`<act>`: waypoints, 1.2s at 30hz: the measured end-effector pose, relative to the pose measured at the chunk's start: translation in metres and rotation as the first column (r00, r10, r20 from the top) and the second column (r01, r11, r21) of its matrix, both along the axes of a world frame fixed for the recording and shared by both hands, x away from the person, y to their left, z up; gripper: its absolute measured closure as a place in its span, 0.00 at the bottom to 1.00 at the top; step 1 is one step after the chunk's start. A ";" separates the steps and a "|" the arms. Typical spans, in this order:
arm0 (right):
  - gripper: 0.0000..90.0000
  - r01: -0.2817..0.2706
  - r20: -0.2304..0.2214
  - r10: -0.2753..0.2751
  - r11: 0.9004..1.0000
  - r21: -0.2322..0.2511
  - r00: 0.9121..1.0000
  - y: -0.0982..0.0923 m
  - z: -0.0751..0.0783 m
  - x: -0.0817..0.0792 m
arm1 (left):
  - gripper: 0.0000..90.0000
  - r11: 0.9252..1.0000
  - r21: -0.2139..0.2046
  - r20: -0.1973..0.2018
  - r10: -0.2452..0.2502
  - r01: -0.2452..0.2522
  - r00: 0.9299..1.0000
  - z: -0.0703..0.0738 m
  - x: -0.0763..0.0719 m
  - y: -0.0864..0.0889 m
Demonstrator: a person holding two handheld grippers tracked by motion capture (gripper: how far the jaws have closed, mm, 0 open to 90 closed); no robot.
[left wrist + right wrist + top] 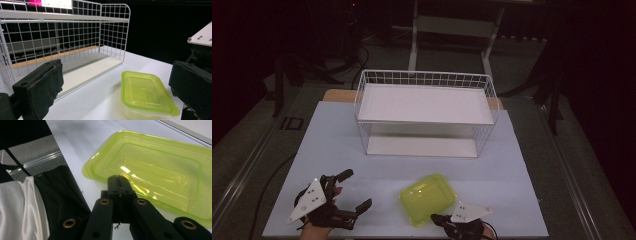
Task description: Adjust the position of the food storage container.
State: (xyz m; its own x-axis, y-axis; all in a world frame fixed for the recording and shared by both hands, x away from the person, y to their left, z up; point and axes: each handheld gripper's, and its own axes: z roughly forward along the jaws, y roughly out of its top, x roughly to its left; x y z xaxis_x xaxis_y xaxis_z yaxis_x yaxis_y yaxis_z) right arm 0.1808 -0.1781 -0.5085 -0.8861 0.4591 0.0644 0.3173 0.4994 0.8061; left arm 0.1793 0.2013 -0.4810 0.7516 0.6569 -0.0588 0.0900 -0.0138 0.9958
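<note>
White wire rack [426,112] stands behind the green container [428,199]; left gripper [354,190] spread wide, right gripper [435,218] pressed closed, empty.

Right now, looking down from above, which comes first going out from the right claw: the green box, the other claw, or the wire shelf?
1. Green box: right at the right claw, just ahead.
2. Left claw: across the table's near edge.
3. Wire shelf: at the far side.
</note>
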 end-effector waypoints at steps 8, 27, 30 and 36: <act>1.00 -0.012 0.004 0.012 1.000 -0.017 1.000 0.009 -0.002 0.006 | 0.00 1.000 0.001 -0.005 -0.008 0.008 1.000 -0.001 0.001 -0.001; 1.00 0.020 0.005 -0.020 1.000 -0.007 1.000 0.035 -0.007 0.035 | 0.00 1.000 0.004 -0.006 -0.014 0.014 1.000 -0.001 0.000 -0.001; 1.00 0.036 -0.014 -0.036 0.999 0.013 0.999 0.037 -0.006 0.039 | 0.00 1.000 0.004 -0.008 -0.015 0.015 1.000 -0.002 0.000 -0.002; 1.00 0.026 -0.012 -0.026 1.000 0.003 1.000 0.042 -0.010 0.037 | 0.00 1.000 0.007 -0.007 -0.014 0.015 1.000 -0.002 0.000 -0.002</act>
